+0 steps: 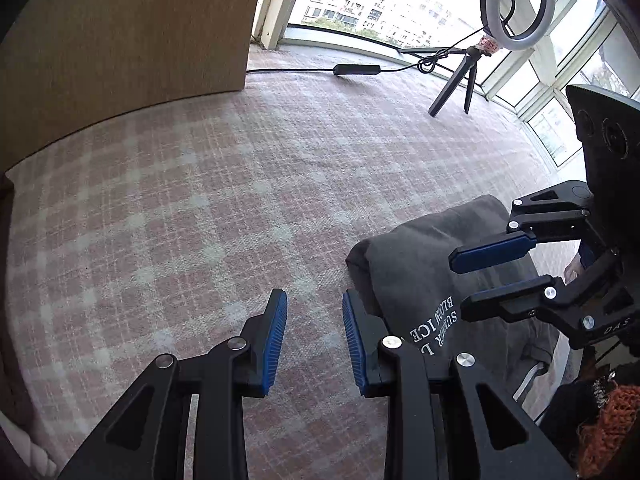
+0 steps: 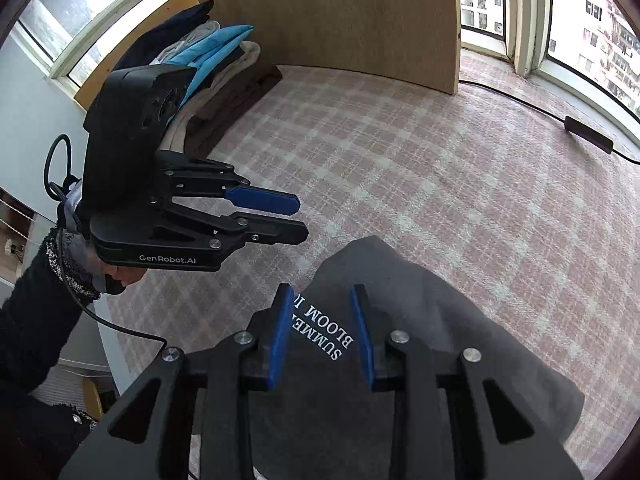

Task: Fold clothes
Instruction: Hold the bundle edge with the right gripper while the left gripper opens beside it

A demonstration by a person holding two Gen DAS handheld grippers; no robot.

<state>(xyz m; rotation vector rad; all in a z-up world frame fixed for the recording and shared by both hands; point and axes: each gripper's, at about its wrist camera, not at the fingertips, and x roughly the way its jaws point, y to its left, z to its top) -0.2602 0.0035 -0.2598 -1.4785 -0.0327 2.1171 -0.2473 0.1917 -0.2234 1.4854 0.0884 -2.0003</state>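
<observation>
A dark grey folded T-shirt [image 1: 416, 276] with white lettering lies on the pink plaid cloth-covered surface [image 1: 200, 208]. My left gripper [image 1: 315, 300] is open and empty, just left of the shirt's edge. My right gripper [image 1: 458, 280] hovers over the shirt from the right, open and empty. In the right wrist view the shirt [image 2: 432, 320] lies under my open right gripper [image 2: 322, 294], with the lettering between the fingers. The left gripper [image 2: 298, 220] shows at the left, open, above the plaid cloth beside the shirt.
A stack of folded clothes [image 2: 216, 68] in blue, beige and dark colours lies at the far left by a wooden panel [image 2: 340, 12]. A ring light on a tripod [image 1: 516, 4] and a black cable [image 1: 352, 70] stand by the windows.
</observation>
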